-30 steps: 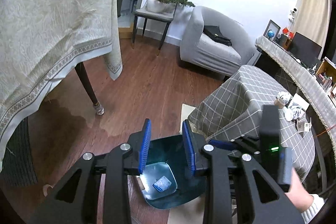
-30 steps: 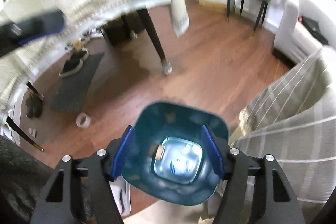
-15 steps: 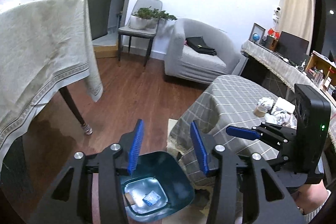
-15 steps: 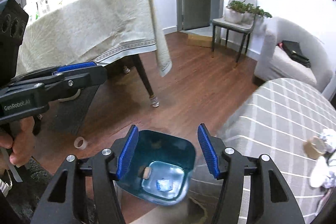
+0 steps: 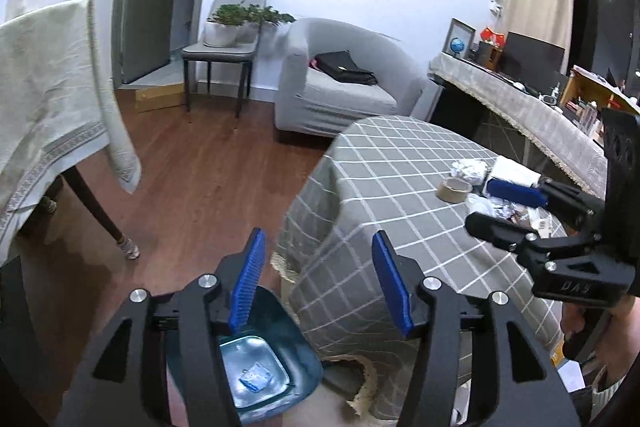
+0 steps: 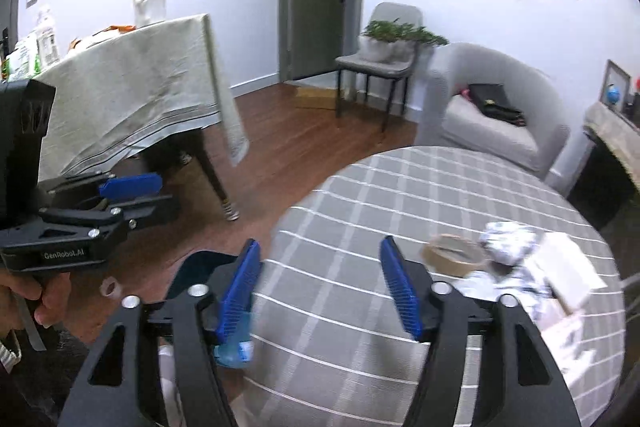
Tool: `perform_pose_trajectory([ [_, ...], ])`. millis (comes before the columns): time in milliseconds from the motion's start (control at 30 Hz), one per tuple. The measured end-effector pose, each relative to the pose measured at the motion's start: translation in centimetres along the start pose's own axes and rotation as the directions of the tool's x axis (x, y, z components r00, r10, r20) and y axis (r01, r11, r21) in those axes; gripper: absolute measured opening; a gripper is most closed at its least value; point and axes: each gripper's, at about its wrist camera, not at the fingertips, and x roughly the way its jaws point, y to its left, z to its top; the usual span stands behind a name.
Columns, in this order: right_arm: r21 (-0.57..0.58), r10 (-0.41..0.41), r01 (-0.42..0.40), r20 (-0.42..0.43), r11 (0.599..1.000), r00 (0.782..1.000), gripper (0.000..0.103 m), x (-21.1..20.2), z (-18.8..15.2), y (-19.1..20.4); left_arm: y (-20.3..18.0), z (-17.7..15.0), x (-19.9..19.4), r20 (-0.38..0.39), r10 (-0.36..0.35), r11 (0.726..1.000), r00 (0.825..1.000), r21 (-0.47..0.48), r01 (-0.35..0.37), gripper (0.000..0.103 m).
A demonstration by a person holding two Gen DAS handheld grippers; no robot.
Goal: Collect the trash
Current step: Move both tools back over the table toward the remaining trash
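Observation:
A teal trash bin (image 5: pixel 276 359) stands on the floor by the round table's near-left edge, with a small blue-white wrapper (image 5: pixel 256 378) inside. My left gripper (image 5: pixel 320 287) is open and empty above the bin and the table edge. My right gripper (image 6: pixel 322 291) is open and empty over the grey checked tablecloth (image 6: pixel 400 195). Trash lies at the table's right: a tape roll (image 6: pixel 454 254), a crumpled foil ball (image 6: pixel 508 242) and white paper scraps (image 6: pixel 560 267). The same pile shows in the left wrist view (image 5: pixel 472 171), with the right gripper (image 5: pixel 504 205) beside it.
A larger table with a beige cloth (image 5: pixel 52 99) stands to the left. A grey armchair (image 5: pixel 340 83) holding a black bag and a chair with a plant (image 5: pixel 228 35) stand at the back. A small white ring (image 6: pixel 110 287) lies on the wood floor.
Both grippers have lifted from over the bin and swung right toward the round table. The left jaws have opened wider. The right gripper now hangs over the tablecloth.

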Motion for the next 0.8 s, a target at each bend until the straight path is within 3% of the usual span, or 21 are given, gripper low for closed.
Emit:
perform_pose_trajectory([
  [467,0.045,-0.173,0.170,0.067,0.984,0.983,0.092,-4.7,-3.0,-7.0,-6.3,-0.4,3.1,-0.033,-0.087,0.995,0.996,0.053,0.089,0.060],
  [800,0.066,-0.229,0.227,0.031,0.972,0.973,0.098,-5.9,-5.2,-12.1,-10.9,-0.2,6.5,-0.079,-0.149,0.979,0.986,0.128,0.159,0.057],
])
